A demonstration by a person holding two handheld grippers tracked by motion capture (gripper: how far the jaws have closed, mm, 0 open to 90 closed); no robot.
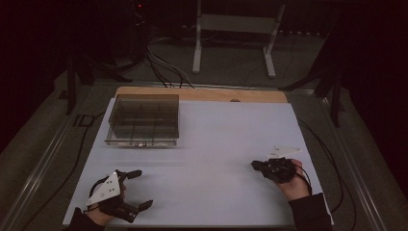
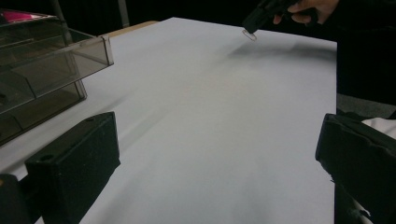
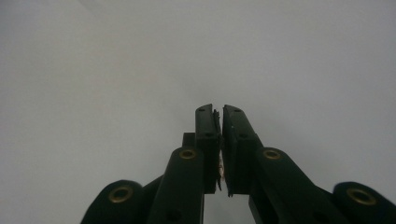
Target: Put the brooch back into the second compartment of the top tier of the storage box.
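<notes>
At the near left edge of the white sheet-covered table (image 1: 216,144), the left gripper (image 1: 143,188) lies low in the person's hand. Its two black jaws are spread wide with nothing between them, and the left gripper view shows only bare white surface in the gap.

At the near right, the right gripper (image 1: 253,165) points left across the sheet with its jaws pressed together. In the right gripper view a thin sliver sits in the slit between them. From the left gripper view, a small pale thin piece (image 2: 249,35) sticks out of its tip, held just above the table. I cannot tell what the piece is.

Farther off, at the far left of the sheet, stands the smoky transparent plastic compartment box (image 1: 142,120), well apart from both grippers. Its inner dividers show through the walls, and something pink (image 2: 14,16) glows at its top edge.

The step in hand looks like carrying the pinched piece to the box. The next move calls for the right gripper to travel far and left while keeping its grip, then line up over one compartment before letting go. The left gripper may need to steady the box.

Beyond the table's bare wooden far edge (image 1: 202,94), dark cables (image 1: 163,67) run over the floor to a white metal frame (image 1: 235,24). No brand, label or writing can be read anywhere.
</notes>
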